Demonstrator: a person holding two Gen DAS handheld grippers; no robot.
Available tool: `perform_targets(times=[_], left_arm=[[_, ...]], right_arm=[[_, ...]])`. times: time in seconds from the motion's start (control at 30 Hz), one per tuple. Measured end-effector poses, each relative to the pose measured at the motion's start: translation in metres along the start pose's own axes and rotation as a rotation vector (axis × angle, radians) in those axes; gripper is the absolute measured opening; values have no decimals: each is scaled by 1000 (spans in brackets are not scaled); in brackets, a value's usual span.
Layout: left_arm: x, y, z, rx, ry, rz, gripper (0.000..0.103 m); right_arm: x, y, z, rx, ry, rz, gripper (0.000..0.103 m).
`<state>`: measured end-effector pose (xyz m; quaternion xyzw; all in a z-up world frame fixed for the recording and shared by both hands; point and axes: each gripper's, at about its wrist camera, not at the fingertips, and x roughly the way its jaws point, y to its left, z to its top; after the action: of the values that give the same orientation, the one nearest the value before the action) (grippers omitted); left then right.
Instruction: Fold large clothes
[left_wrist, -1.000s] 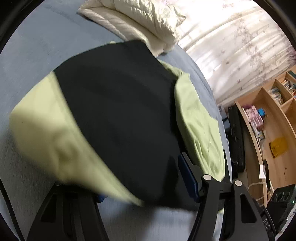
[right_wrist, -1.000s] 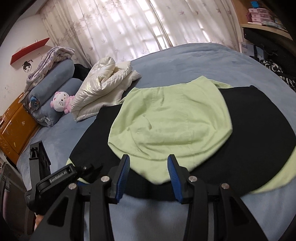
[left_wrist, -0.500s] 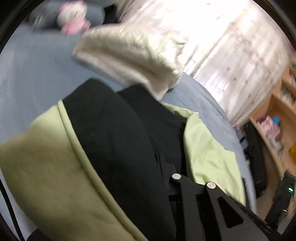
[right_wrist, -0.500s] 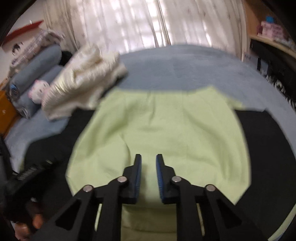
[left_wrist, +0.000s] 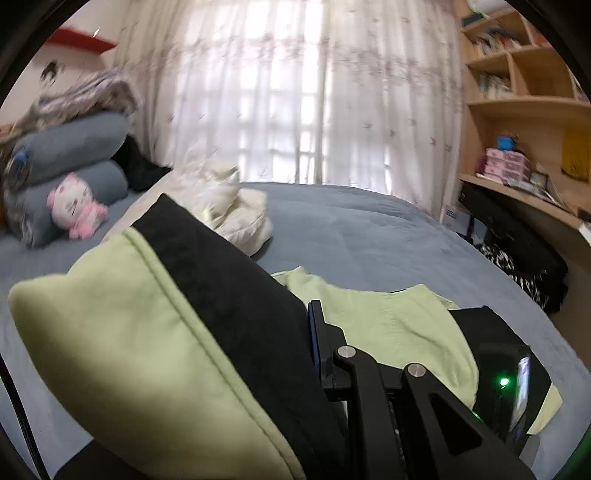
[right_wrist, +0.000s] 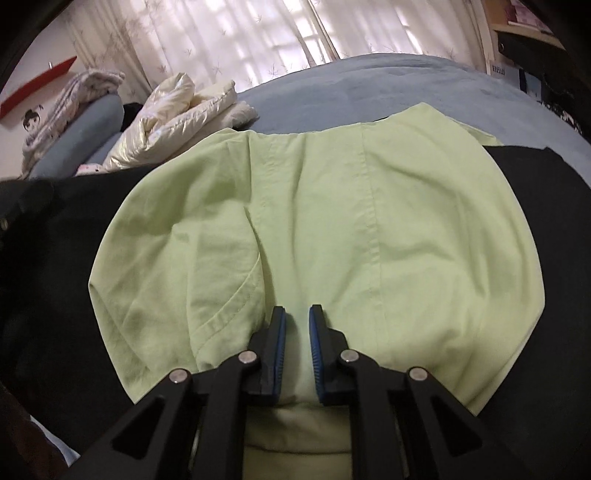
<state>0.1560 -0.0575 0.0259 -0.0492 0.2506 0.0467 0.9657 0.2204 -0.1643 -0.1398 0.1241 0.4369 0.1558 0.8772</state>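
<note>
garment fold hides the left claw's far finger.

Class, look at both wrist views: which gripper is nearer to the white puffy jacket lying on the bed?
Left. The left gripper lifts the garment's edge beside the white puffy jacket; the right gripper sits at the green panel's near edge, farther off.

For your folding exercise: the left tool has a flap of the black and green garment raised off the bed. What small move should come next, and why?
Probably carry the flap across onto the green middle panel: the left tool holds it raised, and that panel lies flat.
</note>
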Motion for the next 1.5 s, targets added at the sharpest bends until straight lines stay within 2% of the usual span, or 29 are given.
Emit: perform_targets(times=[0.2,0.27,0.37,0.43,0.5,0.57,0.67,0.73,0.8,0.87,0.93,1.03,1.13,1.2,1.27,1.33,1.4,1.5], left_arm=[[-4,-57,18,137,-4,-29,8],[-3,-83,21,187,2,-64,8],[-4,-122,22,242,6,-114,8],[-5,-150,20,278,12,-153,8],[-6,-184,15,329,14,-191,8],[-5,-215,7,384,24,-232,8],[-3,-262,-18,472,63,-325,8],[2,-293,-44,541,103,-370,8],[11,-316,-68,618,130,-374,8],[29,-341,-100,735,193,-335,8],[45,-352,-121,785,251,-287,10],[45,-356,-120,788,251,-280,12],[42,-354,-112,767,267,-307,25],[35,-347,-113,757,274,-315,46],[26,-344,-105,740,257,-325,81],[16,-339,-96,719,244,-359,92],[3,-334,-87,702,255,-412,93],[-15,-318,-73,659,266,-435,93]], right_arm=[[-10,-19,-8,122,27,118,13],[-17,-25,-9,160,52,153,13],[-47,-53,-15,302,62,254,13],[-76,-77,-20,351,12,205,13],[-116,-110,-26,385,-83,75,13],[-148,-143,-33,442,-163,-19,13],[-191,-188,-49,538,-260,-123,13],[-209,-208,-59,582,-295,-171,13],[-221,-228,-69,623,-311,-205,13],[-222,-238,-73,655,-308,-210,13],[-217,-243,-76,680,-296,-189,13],[-217,-244,-83,670,-285,-177,13],[-215,-243,-84,653,-272,-170,13],[-218,-248,-88,648,-267,-163,13],[-218,-251,-83,644,-264,-163,13],[-218,-251,-79,636,-255,-164,13],[-219,-250,-77,629,-248,-163,13],[-224,-244,-73,616,-244,-158,13]])
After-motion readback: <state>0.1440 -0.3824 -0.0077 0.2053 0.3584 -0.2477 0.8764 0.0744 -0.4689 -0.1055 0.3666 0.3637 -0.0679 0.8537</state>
